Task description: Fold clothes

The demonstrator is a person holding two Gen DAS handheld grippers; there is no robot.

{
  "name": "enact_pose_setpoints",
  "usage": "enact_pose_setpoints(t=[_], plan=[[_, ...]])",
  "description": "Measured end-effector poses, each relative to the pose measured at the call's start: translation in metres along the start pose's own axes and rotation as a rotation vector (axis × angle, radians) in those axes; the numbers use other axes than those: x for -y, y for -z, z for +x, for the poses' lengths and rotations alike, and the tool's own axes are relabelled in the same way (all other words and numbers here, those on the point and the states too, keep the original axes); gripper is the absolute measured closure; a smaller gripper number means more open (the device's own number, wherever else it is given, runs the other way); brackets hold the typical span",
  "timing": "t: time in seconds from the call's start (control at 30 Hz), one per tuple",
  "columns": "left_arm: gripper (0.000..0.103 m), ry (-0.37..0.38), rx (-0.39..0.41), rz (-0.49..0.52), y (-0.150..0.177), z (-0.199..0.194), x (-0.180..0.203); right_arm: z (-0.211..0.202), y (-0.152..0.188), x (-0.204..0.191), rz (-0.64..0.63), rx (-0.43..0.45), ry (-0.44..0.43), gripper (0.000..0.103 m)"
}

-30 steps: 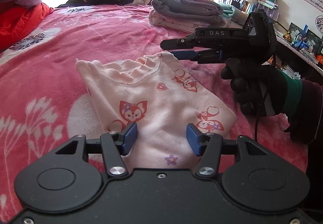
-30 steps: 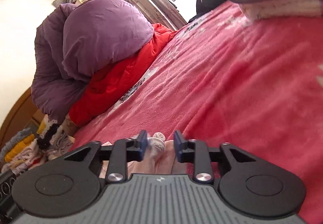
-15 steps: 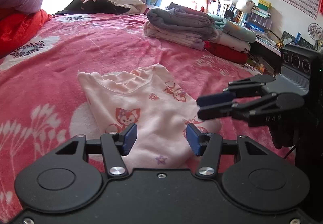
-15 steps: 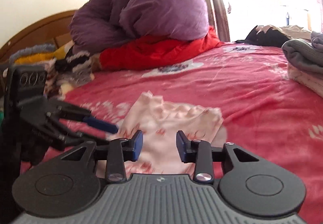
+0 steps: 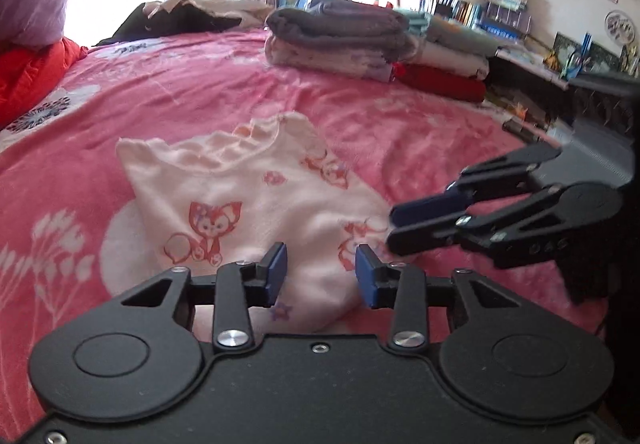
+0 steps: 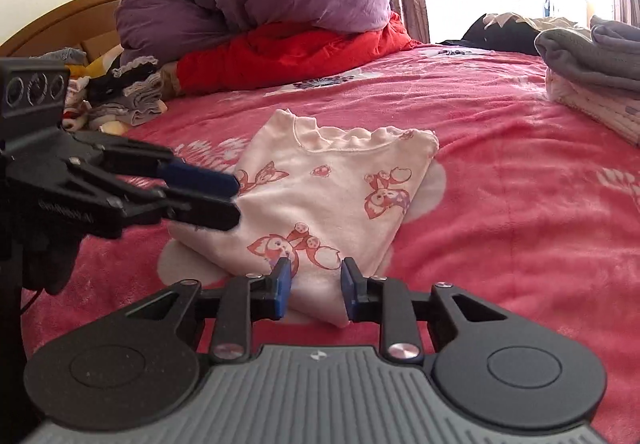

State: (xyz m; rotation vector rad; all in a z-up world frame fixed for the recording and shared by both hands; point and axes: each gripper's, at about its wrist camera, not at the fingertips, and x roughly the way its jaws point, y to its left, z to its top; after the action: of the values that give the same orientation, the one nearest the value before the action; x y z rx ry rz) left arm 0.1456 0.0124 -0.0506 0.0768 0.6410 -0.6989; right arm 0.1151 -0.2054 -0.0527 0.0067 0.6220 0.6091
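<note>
Pink fox-print top (image 5: 256, 204) lies folded into a compact rectangle mid-bed on the red blanket (image 5: 180, 92), collar at the far end. Left gripper (image 5: 320, 272) and right gripper (image 6: 314, 284) hover at its near edge, both spread apart, holding nothing. If another fold follows, pinch both near corners evenly and carry them level to the collar so the layers don't skew.

The right gripper (image 5: 394, 227), which gripped the pink top's (image 5: 256, 204) collar, now hangs open-fingered by its hem.

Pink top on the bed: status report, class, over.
Left tongs open, empty. Right tongs open, empty. Pink top folded, flat on blanket. Nothing in the way.
</note>
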Motion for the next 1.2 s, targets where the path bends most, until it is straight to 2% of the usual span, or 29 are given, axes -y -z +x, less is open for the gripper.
enact_pose_setpoints(t=[0.03,0.07,0.13,0.23,0.27,0.37,0.5,0.6,0.73,0.83,0.93,1.03,1.1,1.2], plan=[[0.078,-0.015,0.002,-0.018,-0.001,0.001,-0.005,0.000,0.001,-0.001,-0.006,0.004,0.008,0.075],[0.089,-0.029,0.018,-0.055,-0.005,-0.001,-0.012,0.001,0.003,-0.002,-0.011,-0.007,0.018,0.076],[0.090,-0.053,0.050,-0.111,-0.011,-0.005,-0.026,0.003,0.004,-0.002,-0.023,-0.023,0.035,0.076],[0.090,-0.055,0.088,-0.080,-0.018,-0.002,-0.034,0.005,0.004,-0.003,-0.030,-0.042,0.044,0.075],[0.090,-0.070,0.086,-0.060,-0.020,0.002,-0.035,0.003,0.002,-0.005,-0.039,-0.033,0.050,0.075],[0.090,-0.146,0.071,-0.033,-0.026,0.015,-0.043,-0.003,-0.006,-0.019,-0.091,0.069,0.040,0.075],[0.089,-0.147,0.121,-0.127,-0.031,0.013,-0.066,0.012,-0.016,-0.033,-0.152,0.129,0.015,0.075],[0.089,-0.148,0.124,-0.149,-0.034,0.012,-0.077,0.024,-0.017,-0.035,-0.152,0.111,0.002,0.075],[0.090,-0.130,0.120,-0.233,-0.040,0.023,-0.101,0.031,-0.013,-0.038,-0.173,0.079,-0.004,0.073],[0.089,-0.126,0.064,-0.225,-0.046,0.040,-0.107,0.036,-0.010,-0.041,-0.188,0.055,-0.008,0.073],[0.089,-0.121,0.066,-0.233,-0.047,0.043,-0.110,0.038,-0.007,-0.043,-0.200,0.046,-0.001,0.073],[0.089,-0.138,0.077,-0.233,-0.051,0.032,-0.108,0.038,-0.006,-0.049,-0.230,0.050,0.011,0.072],[0.089,-0.156,0.100,-0.188,-0.056,0.017,-0.096,0.035,-0.006,-0.052,-0.243,0.064,0.019,0.072],[0.089,-0.090,0.143,-0.134,-0.063,0.002,-0.070,0.030,-0.006,-0.057,-0.261,0.081,0.035,0.072]])
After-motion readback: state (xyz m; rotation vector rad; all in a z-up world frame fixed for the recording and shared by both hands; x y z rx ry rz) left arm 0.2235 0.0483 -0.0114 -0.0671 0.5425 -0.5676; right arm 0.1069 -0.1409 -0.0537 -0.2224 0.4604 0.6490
